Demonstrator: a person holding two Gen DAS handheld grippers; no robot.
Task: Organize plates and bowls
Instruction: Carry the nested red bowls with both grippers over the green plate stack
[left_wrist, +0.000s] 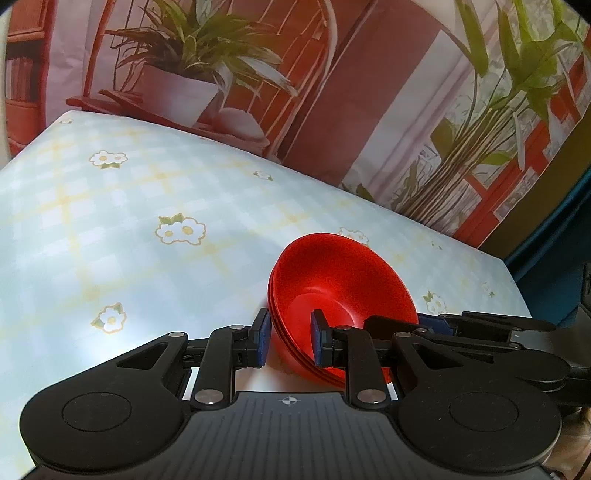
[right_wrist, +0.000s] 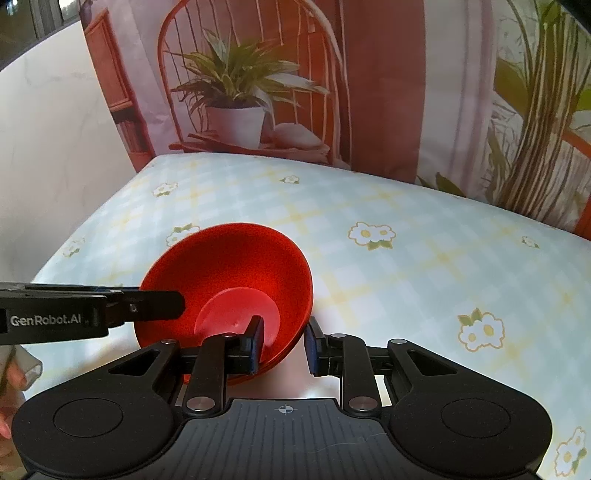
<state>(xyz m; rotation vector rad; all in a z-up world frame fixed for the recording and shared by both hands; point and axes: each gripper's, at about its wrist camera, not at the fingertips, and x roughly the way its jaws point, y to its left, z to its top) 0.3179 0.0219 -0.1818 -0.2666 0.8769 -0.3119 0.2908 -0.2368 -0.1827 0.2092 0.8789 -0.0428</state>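
Note:
A stack of red bowls (left_wrist: 332, 280) sits nested on the flowered tablecloth (left_wrist: 147, 206), near its front edge. My left gripper (left_wrist: 290, 341) straddles the stack's left rim, one blue pad outside and one inside, with a gap left at the pads. My right gripper (right_wrist: 284, 343) straddles the right rim of the same stack (right_wrist: 236, 266) in the same way, jaws partly open. The left gripper also shows in the right wrist view (right_wrist: 147, 304), reaching over the bowl's left rim.
A printed backdrop with potted plants and a chair (right_wrist: 251, 92) hangs behind the table. A white wall (right_wrist: 48, 147) stands to the left. The table's right edge (left_wrist: 517, 280) drops off near the bowls.

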